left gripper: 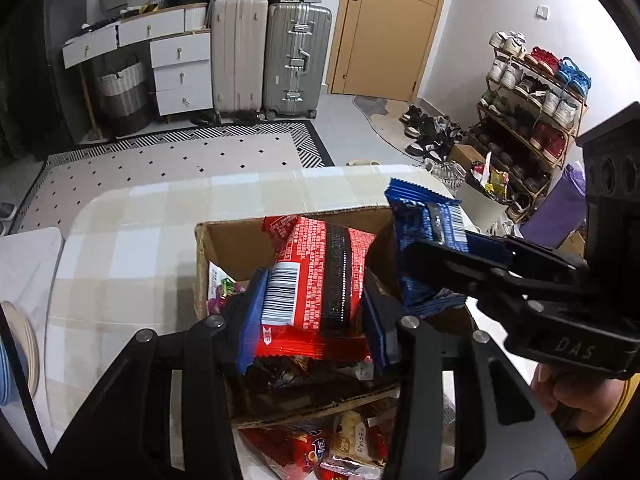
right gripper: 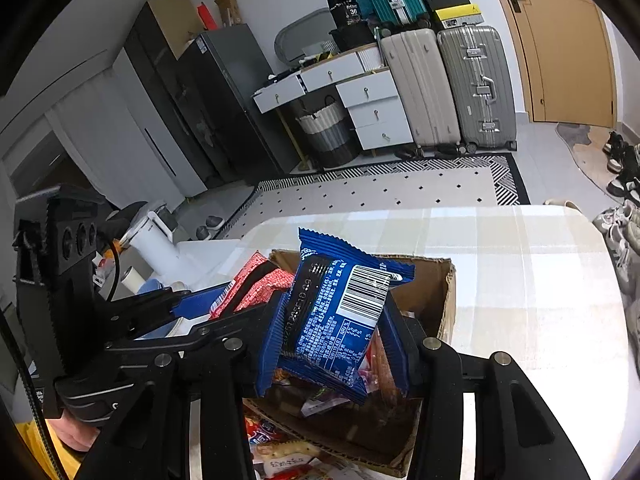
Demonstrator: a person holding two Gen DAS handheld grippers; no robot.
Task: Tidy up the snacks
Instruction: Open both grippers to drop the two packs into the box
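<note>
While both packets hang over the cardboard box on the desk, ready for dropping in, left tongs clamp the red snack and right tongs clamp the blue snack.

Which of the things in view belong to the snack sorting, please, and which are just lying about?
Job:
left gripper shut on red snack packet
right gripper shut on blue snack packet
cardboard box
loose snacks

Lying about:
suitcases
shoe rack
laundry basket
</note>
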